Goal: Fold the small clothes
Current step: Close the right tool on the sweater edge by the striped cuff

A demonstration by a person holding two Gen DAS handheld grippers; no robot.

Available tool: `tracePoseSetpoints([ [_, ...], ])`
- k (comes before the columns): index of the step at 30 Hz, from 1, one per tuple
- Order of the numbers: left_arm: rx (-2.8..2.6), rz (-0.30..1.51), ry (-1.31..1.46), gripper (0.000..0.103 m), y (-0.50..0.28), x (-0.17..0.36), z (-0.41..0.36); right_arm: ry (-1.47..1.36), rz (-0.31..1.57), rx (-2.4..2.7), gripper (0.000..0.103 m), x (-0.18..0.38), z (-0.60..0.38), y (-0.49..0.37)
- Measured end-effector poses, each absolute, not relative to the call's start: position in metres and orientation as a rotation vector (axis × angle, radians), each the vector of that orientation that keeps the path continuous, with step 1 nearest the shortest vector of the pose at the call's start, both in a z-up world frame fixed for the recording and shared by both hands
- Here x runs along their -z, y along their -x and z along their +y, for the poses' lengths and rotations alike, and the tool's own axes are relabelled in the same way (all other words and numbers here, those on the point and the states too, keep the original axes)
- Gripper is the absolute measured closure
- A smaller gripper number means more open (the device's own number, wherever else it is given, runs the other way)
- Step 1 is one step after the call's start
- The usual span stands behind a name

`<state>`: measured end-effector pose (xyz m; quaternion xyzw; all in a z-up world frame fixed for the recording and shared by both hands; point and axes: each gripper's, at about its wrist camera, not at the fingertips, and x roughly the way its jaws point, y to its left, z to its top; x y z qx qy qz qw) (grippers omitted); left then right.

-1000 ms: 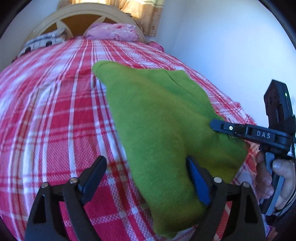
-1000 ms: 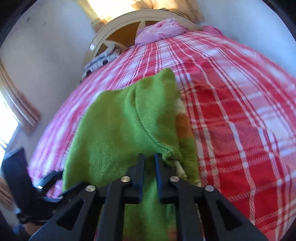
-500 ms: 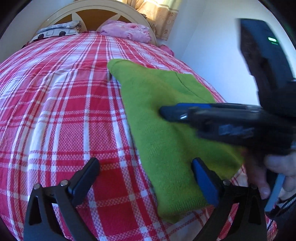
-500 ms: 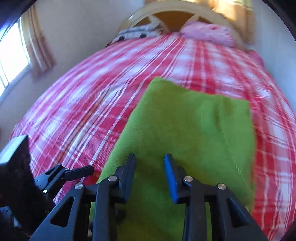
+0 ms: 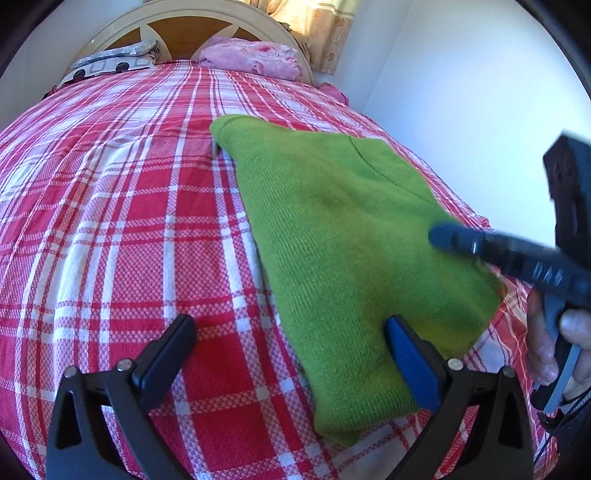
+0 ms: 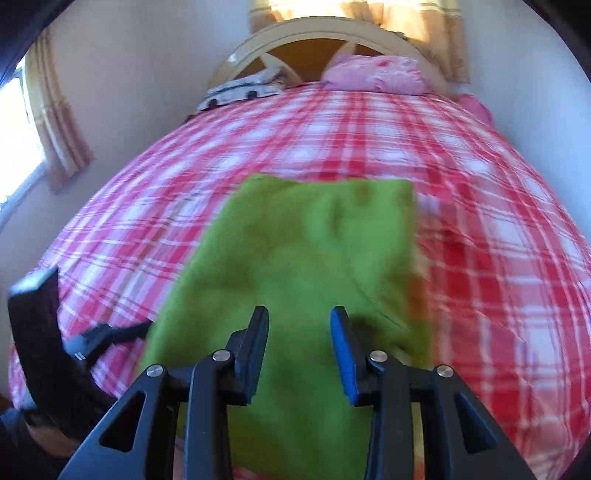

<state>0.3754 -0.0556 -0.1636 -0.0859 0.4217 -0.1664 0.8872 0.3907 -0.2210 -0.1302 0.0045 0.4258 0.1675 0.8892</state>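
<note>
With both the left gripper (image 5: 291, 354) and right gripper (image 6: 299, 332) released, grasp the sweater's (image 5: 343, 236) near corners squarely, then fold far.

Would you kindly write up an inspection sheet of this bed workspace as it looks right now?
Surface: bed cover, red and white plaid, a few soft creases.
Job's things: green knit garment lying folded and flat on the cover, toward the bed's right side.
Clutter: pink pillow and patterned pillow at the headboard.
Grippers: left tongs wide open, one finger over the garment, one over the cover; right tongs open above the garment, holding nothing.
Cables: thin dark cable below the right hand.
Surroundings: white wall, curtain, window on the left.
</note>
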Motion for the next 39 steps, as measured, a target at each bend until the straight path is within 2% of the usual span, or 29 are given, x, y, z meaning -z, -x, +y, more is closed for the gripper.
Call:
tracePoseSetpoints([
  [10, 0.330, 0.893, 0.144, 0.000, -0.378, 0.164, -0.060, -0.009, 0.873, -0.373, 0.069, 0.156, -0.239, -0.383],
  [15, 0.296, 0.848, 0.179, 0.000, -0.378, 0.146, -0.053, -0.009, 0.878, -0.417, 0.068, 0.159, -0.245, -0.377],
  [18, 0.295, 0.848, 0.175, 0.000, -0.386, 0.142, -0.056, 0.009, 0.866, -0.423, 0.066, 0.159, -0.243, -0.373],
  [20, 0.290, 0.881, 0.128, 0.000, -0.394, 0.150, -0.064, -0.010, 0.863, -0.446, 0.055, 0.157, -0.243, -0.371],
  [22, 0.319, 0.913, 0.148, 0.000, -0.400, 0.160, -0.064, -0.022, 0.854, -0.456, 0.051, 0.153, -0.243, -0.368],
  [29, 0.326, 0.887, 0.157, 0.000, -0.398, 0.166, -0.064, -0.115, 0.743, -0.432, 0.050, 0.130, -0.271, -0.361],
  [32, 0.325, 0.883, 0.154, 0.000, -0.394, 0.165, -0.065, -0.204, 0.748, -0.414, 0.038, 0.126, -0.286, -0.375],
  [39, 0.339, 0.883, 0.183, 0.000, -0.392, 0.164, -0.063, -0.406, 0.841, -0.386, 0.037, 0.142, -0.312, -0.428],
])
